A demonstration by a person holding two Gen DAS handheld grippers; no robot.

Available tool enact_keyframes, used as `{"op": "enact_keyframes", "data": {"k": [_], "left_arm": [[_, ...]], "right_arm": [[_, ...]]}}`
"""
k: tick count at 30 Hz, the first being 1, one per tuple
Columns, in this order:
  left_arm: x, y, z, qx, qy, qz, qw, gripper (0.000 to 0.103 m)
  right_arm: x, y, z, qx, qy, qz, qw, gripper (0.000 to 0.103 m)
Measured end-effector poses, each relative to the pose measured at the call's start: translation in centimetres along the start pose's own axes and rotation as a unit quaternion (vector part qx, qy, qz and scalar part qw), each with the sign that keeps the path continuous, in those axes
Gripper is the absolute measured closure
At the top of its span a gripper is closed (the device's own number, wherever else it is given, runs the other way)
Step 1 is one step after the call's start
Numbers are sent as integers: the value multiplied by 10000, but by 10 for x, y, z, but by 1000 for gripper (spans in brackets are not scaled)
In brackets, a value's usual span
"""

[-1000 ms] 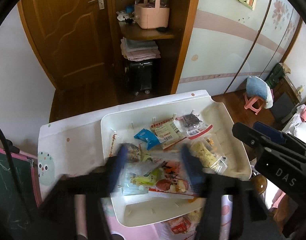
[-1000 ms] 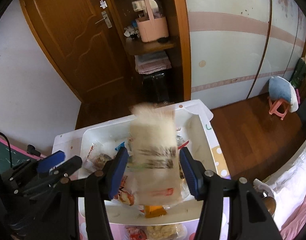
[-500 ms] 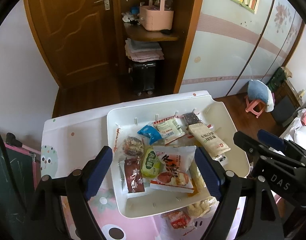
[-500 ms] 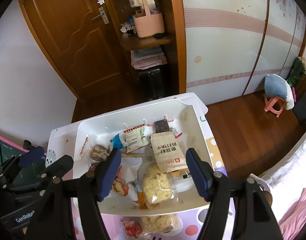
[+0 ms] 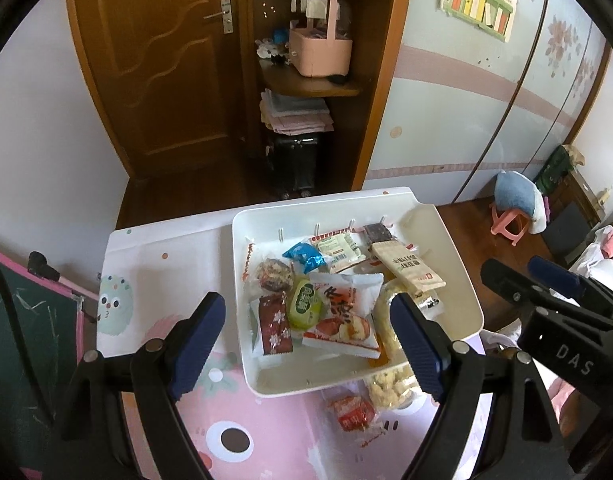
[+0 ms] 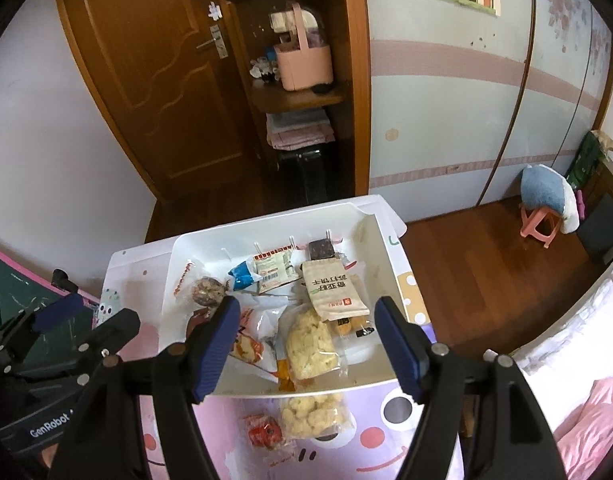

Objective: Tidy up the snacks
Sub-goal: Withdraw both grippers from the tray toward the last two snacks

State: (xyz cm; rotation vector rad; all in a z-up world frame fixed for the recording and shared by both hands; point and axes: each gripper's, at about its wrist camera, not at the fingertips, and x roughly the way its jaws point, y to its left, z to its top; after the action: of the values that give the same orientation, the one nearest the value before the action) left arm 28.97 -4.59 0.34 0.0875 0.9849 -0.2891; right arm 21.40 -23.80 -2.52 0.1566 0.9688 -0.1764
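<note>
1. My right gripper (image 6: 306,340) has just been opening; its fingers are released, nothing between them. The beige packet (image 6: 332,290) it dropped now lies in the white bin (image 6: 380,248), near the far right corner.
2. Left gripper (image 5: 308,344) hangs open, empty.
3. Two snacks (image 6: 312,416) remain on the counter (image 5: 162,276).
4. Readable: "DAS", "GenRobot".

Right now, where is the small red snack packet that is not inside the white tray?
The small red snack packet lies on the pink mat, just outside the near wall of the white tray. In both wrist views, a clear bag of yellow puffs lies directly to its right.
</note>
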Motion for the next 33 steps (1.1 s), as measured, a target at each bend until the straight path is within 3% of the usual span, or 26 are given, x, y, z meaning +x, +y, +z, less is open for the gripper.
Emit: {"op": "enact_keyframes", "data": {"k": [16, 23, 33], "left_arm": [[-72, -17, -51, -84, -327, 120, 9994, 19], [-97, -29, -78, -100, -429, 167, 9989, 19], [-118, -44, -114, -119, -430, 245, 9987, 19]], "right_arm": [[-72, -3, -40, -307, -273, 93, 9991, 27], [-99, -22, -60, -250, -384, -51, 9989, 26], [-131, -34, -92, -706, -673, -234, 9950, 27]]}}
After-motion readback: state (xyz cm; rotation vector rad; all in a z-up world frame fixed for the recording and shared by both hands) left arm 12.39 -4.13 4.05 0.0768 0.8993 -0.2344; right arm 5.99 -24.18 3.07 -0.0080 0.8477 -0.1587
